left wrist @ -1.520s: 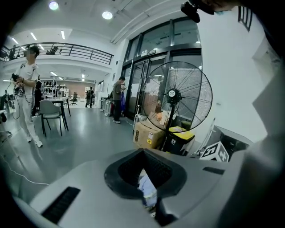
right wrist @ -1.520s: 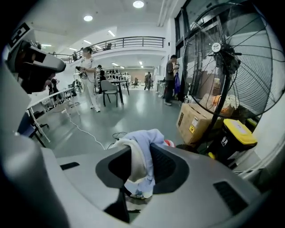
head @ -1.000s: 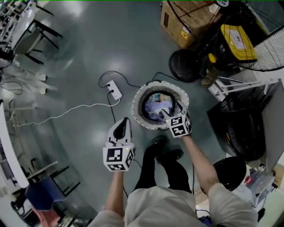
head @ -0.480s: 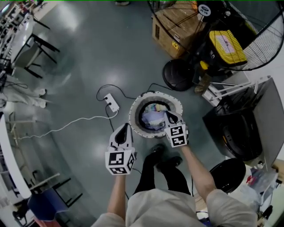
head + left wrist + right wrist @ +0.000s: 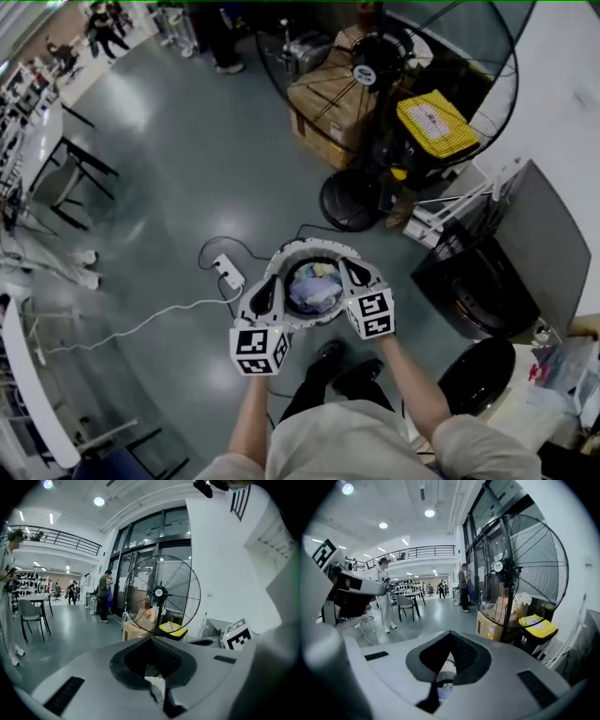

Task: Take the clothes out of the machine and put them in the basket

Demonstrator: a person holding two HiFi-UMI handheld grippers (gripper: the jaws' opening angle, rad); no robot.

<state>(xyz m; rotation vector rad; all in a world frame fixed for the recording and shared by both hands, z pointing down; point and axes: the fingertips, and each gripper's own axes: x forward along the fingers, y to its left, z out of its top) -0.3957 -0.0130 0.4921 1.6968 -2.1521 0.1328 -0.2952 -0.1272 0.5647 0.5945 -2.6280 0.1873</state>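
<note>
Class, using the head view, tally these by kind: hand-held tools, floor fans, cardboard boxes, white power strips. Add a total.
Tools: 2 (left tool, right tool)
Floor fan: 1
Cardboard box: 1
Power strip: 1
Total: 5

The left hand-held gripper (image 5: pixel 151 641), jaws together, faces a large floor fan (image 5: pixel 161 595).
</note>
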